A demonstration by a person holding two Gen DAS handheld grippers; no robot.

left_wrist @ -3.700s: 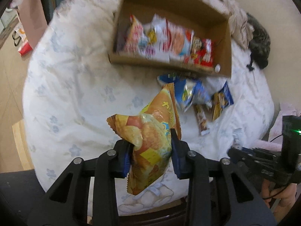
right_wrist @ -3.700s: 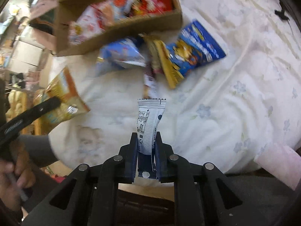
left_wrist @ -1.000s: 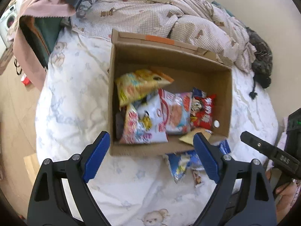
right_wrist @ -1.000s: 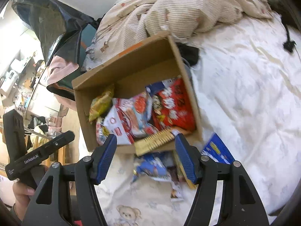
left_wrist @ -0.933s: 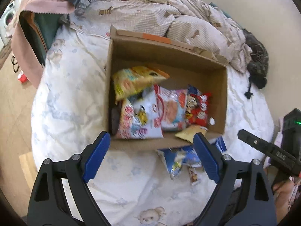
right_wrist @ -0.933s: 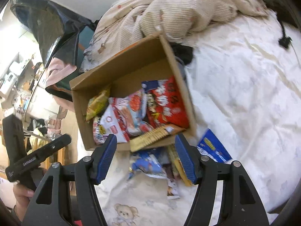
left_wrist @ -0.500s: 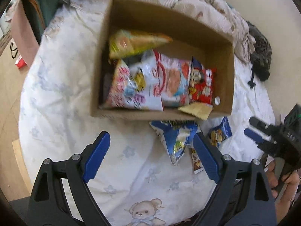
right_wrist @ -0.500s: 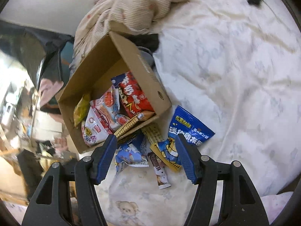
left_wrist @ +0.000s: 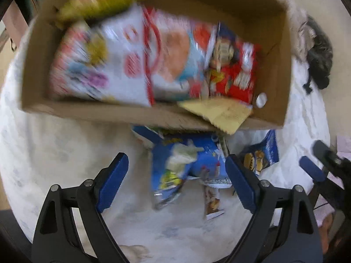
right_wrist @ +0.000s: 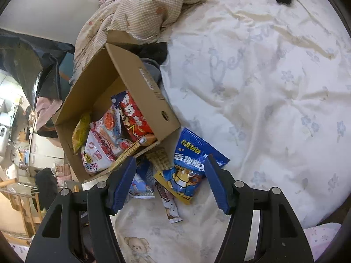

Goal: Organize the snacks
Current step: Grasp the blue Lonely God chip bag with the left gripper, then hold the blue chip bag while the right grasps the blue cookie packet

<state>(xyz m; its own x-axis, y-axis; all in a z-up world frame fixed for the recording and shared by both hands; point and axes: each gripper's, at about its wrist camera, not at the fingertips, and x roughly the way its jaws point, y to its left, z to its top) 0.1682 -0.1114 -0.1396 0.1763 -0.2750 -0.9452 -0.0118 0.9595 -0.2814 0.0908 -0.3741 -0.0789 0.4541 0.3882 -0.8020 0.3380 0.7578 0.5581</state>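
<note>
Both my left fingers [left_wrist: 176, 183] and right fingers [right_wrist: 170, 180] gape wide, empty, above blue snack bags [right_wrist: 189, 164] near the brown cardboard box [right_wrist: 142, 81].

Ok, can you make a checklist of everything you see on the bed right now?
Surface: white flowered bedsheet, rumpled.
Job's things: cardboard box holds several snack bags; a tan packet sticks out over its near wall. Blue bear bag, blue bag and thin snack bar lie on the sheet outside it.
Clutter: checked blanket bunched behind the box.
Grippers: left gripper and right gripper both open, empty.
Cables: nothing seen.
Surroundings: blurry room furniture at the left edge.
</note>
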